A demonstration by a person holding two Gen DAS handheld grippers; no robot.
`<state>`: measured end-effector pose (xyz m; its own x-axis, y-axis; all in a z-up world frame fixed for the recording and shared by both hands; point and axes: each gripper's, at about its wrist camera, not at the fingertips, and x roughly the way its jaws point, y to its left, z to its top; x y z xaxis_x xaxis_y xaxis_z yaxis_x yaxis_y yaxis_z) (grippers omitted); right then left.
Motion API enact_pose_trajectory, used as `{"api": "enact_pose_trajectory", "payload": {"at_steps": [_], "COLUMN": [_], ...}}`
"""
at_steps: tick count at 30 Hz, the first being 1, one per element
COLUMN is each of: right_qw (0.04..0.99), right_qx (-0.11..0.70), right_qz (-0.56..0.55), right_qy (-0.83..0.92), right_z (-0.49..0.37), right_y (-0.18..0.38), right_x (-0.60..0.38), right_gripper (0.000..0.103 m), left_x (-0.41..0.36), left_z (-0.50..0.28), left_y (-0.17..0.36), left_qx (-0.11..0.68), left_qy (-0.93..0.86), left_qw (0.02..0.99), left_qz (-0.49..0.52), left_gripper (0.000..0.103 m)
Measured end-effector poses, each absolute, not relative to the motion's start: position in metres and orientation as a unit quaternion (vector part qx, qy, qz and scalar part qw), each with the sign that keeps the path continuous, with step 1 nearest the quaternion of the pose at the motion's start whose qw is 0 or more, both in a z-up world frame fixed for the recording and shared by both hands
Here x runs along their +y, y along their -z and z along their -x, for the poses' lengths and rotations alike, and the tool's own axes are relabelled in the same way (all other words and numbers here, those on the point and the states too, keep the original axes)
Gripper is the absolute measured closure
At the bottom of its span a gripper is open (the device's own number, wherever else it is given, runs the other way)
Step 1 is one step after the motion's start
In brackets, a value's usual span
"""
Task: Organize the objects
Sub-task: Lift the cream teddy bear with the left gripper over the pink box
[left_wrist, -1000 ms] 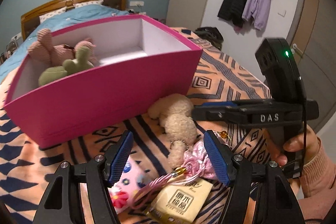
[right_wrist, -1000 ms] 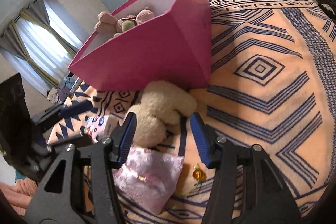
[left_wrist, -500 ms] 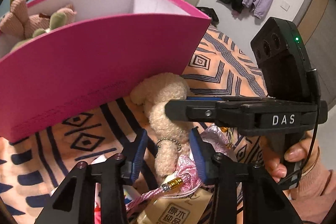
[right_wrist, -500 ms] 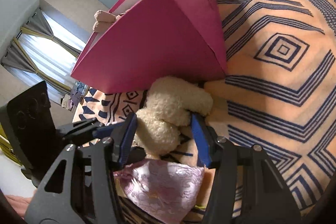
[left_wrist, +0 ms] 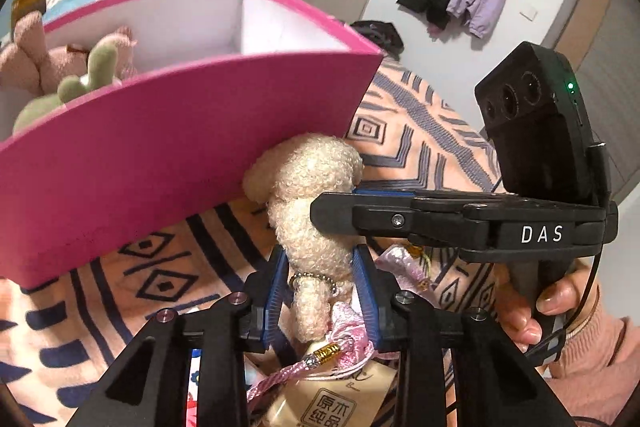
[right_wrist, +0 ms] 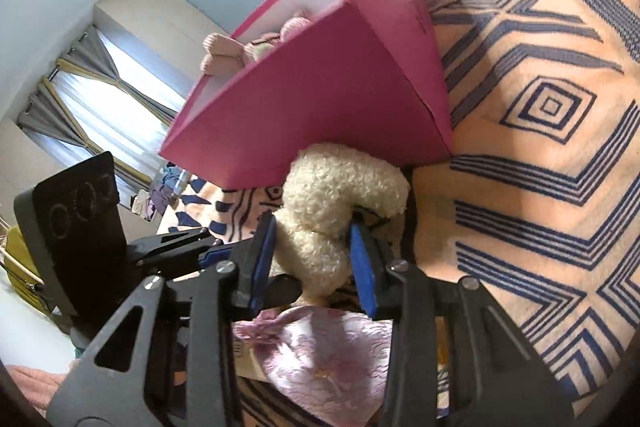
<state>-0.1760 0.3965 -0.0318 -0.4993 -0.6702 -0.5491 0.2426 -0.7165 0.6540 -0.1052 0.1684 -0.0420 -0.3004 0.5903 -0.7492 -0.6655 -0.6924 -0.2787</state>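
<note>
A cream curly plush toy [left_wrist: 312,171] with a bead chain lies on the patterned blanket against the pink box [left_wrist: 160,167]. My left gripper [left_wrist: 319,255] has the toy's narrow lower end between its blue pads, which press it while the jaws are closing. My right gripper [right_wrist: 312,227] is also closing, its pads squeezing the plush toy [right_wrist: 340,179] at its waist. From the left wrist the right gripper [left_wrist: 336,201] comes in side-on from the right. The left gripper [right_wrist: 200,243] shows at the left, below the pink box [right_wrist: 320,99].
Pink and green soft toys [left_wrist: 60,75] lie inside the box. Under the grippers lie a pink satin pouch [right_wrist: 320,355], a pink tassel cord [left_wrist: 320,351] and a beige packet [left_wrist: 332,407]. A hand [left_wrist: 556,299] holds the right gripper. The blanket [right_wrist: 540,147] stretches right.
Both grippers have moved in on the cream plush toy, and their jaws have narrowed from wide apart to pressing on it. The toy has lifted slightly against the box.
</note>
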Motion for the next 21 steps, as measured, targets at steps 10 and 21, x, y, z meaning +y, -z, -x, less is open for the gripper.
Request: {"api": "enact_pose_trajectory", "payload": {"at_steps": [10, 21], "right_qw": [0.290, 0.306], "right_qx": [-0.215, -0.184], "right_qz": [-0.353, -0.299], "right_qy": [0.863, 0.885], "right_z": [0.157, 0.161], "right_y": [-0.011, -0.063], "right_x": [0.384, 0.377], "right_gripper": [0.064, 0.064], "left_x": [0.159, 0.152], "left_z": [0.089, 0.089], "left_y": [0.001, -0.054], "left_qx": [0.064, 0.082], "left_qy": [-0.831, -0.857], "left_qw": [0.401, 0.393], "left_qz": [0.381, 0.323], "left_gripper": [0.070, 0.070]}}
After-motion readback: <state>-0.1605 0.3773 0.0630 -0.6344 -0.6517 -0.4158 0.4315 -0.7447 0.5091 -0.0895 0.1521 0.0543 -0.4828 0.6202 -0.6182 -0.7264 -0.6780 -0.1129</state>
